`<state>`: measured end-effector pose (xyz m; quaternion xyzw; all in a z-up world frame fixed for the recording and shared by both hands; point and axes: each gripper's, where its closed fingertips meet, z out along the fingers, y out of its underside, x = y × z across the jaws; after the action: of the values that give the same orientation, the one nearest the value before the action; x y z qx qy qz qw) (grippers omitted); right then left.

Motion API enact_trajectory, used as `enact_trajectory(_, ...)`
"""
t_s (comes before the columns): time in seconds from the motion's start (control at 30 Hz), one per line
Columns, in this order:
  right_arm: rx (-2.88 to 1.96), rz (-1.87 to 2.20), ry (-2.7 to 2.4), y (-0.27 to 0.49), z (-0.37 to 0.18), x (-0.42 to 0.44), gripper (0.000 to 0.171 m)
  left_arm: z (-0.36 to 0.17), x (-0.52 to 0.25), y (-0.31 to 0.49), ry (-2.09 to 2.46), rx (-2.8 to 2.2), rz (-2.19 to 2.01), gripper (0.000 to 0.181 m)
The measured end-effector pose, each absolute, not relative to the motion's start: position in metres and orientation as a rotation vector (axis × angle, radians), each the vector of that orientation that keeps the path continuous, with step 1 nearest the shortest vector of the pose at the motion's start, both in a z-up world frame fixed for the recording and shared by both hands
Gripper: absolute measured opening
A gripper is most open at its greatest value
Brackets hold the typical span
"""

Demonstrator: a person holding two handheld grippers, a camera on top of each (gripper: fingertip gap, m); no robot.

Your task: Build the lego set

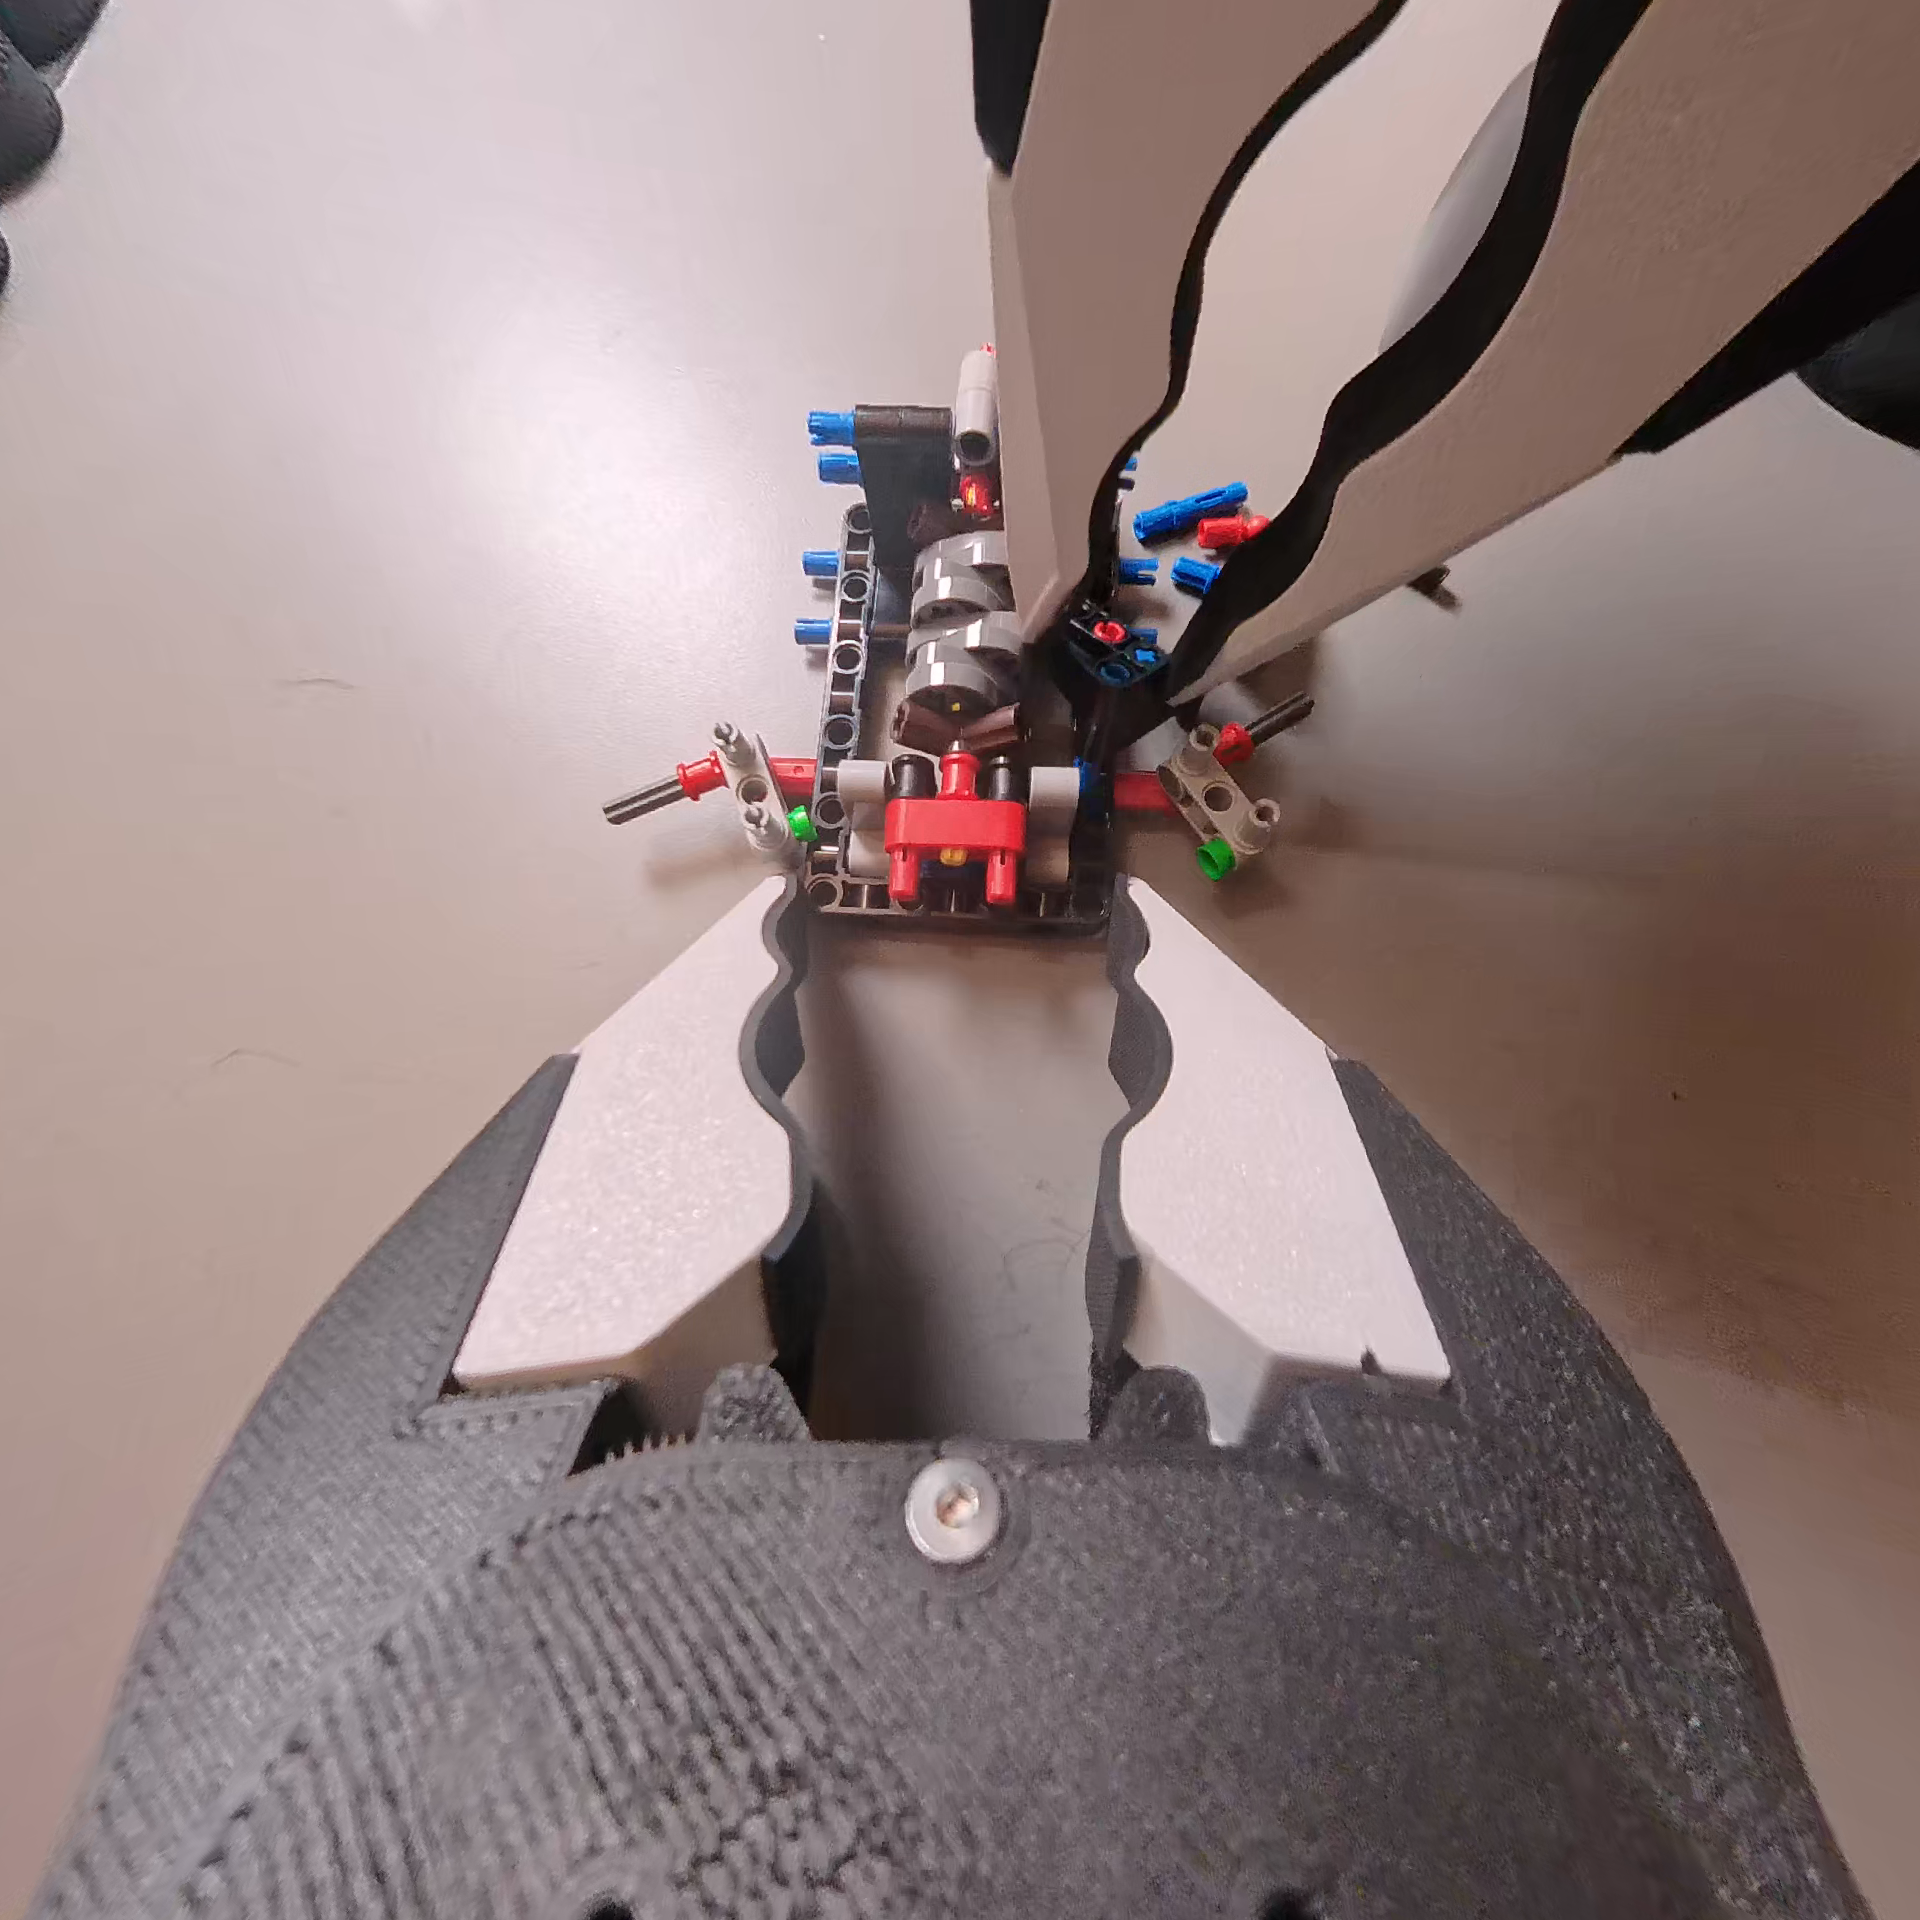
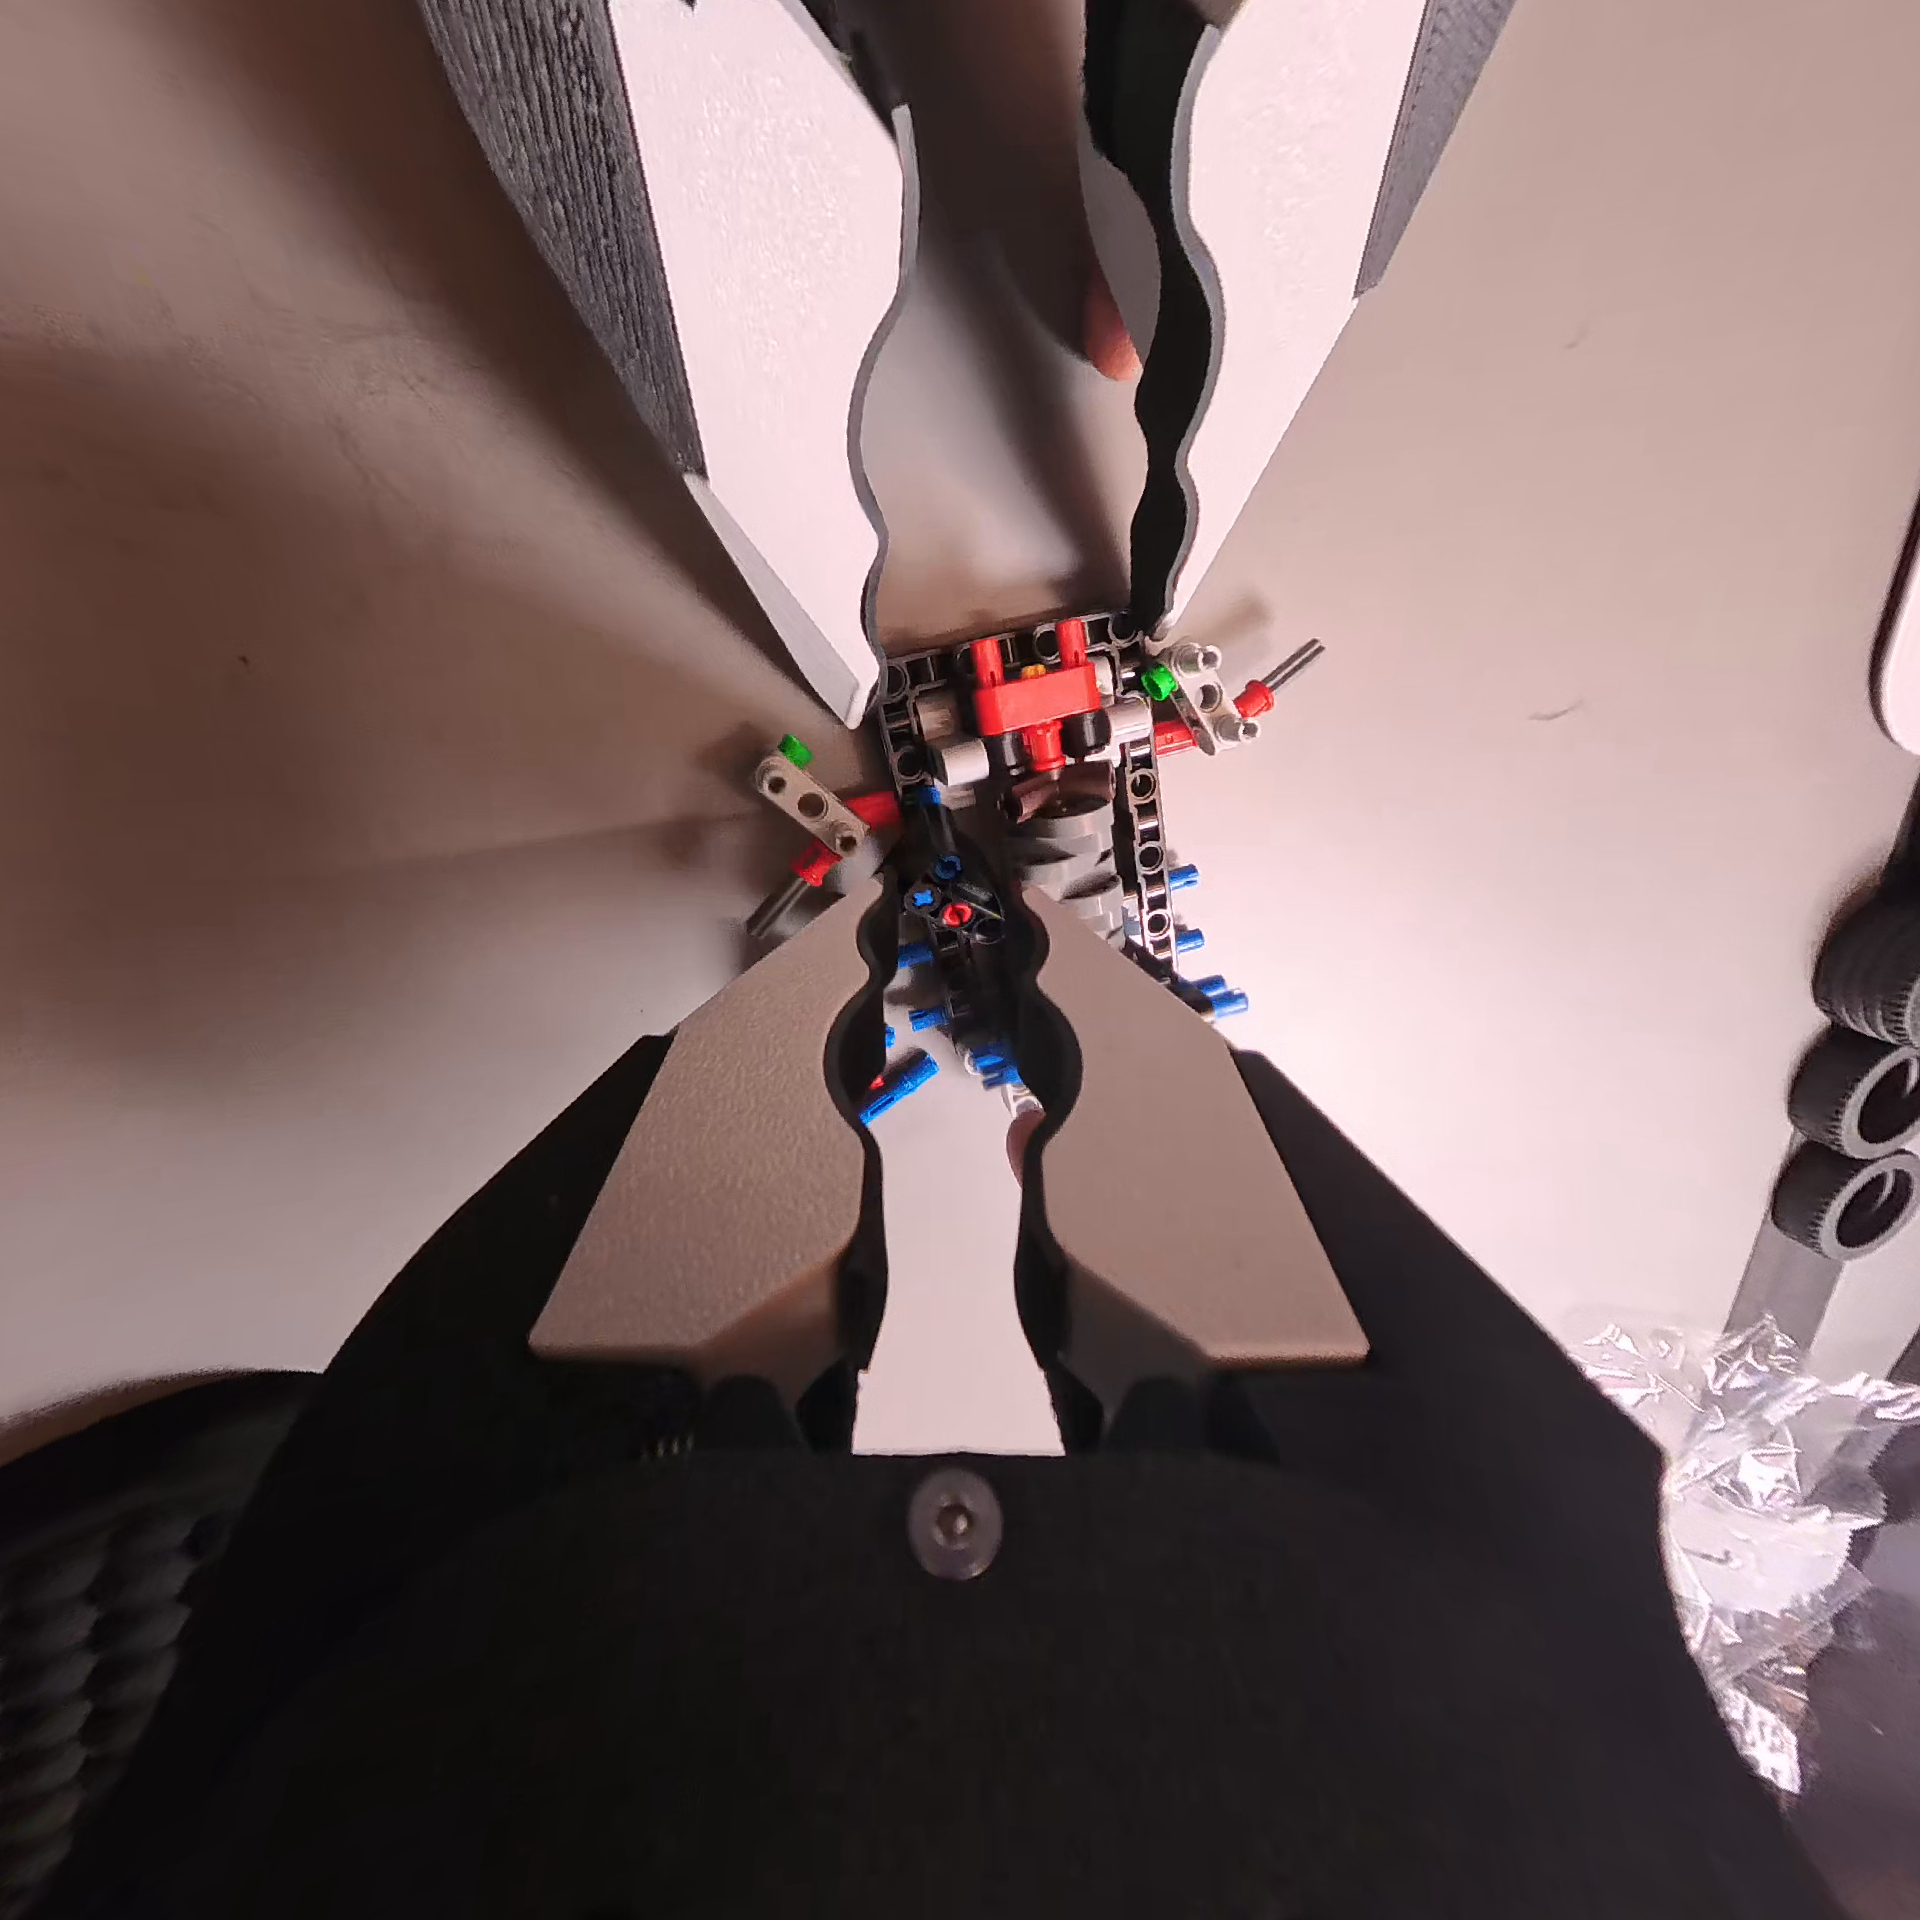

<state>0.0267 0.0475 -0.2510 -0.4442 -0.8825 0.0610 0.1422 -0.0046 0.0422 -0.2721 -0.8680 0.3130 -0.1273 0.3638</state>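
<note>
The lego chassis (image 1: pixel 935 748) lies flat on the desk (image 1: pixel 416 623), its long axis running from 6 to 12 o'clock in the left wrist view. Its near end is clamped by the left gripper (image 1: pixel 956 914), apparently for steadying. A small black connector (image 1: pixel 1112 649) is pinched by the right gripper (image 2: pixel 951 914) and pressed against the frame's 3 o'clock side.

Lego assembly (image 1: pixel 940 727) sits on desk (image 1: pixel 416 623), between the two tools, which face each other across it. Left tool (image 1: pixel 956 904) at assembly's near end in left wrist view, fingertips on either side of frame end. Right tool (image 2: pixel 951 914) at opposite end, fingers around small connector piece (image 2: pixel 951 914) on assembly's side. Loose pin (image 1: pixel 1190 511) lies on desk beside assembly. Tyres (image 2: pixel 1870 1122) and plastic bag (image 2: pixel 1766 1475) well apart, at right edge of right wrist view.
</note>
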Motion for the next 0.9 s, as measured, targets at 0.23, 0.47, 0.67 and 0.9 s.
enact_trajectory(0.23,-1.276,0.205,-2.524,0.048,-0.250,0.029,0.016,-0.272,-0.006,0.041,0.812,-2.224,-0.324,0.057)
enact_trajectory(0.47,-1.294,0.310,-2.408,0.055,-0.235,0.034,0.016,-0.259,-0.015,0.041,0.786,-2.173,-0.281,0.054)
enact_trajectory(0.67,-1.349,0.550,-2.210,0.058,-0.214,0.041,0.017,-0.245,-0.015,0.035,0.758,-2.084,-0.272,0.045)
enact_trajectory(0.9,-1.392,0.857,-2.004,0.047,-0.198,0.035,0.017,-0.203,0.014,0.023,0.714,-1.862,-0.396,0.025)
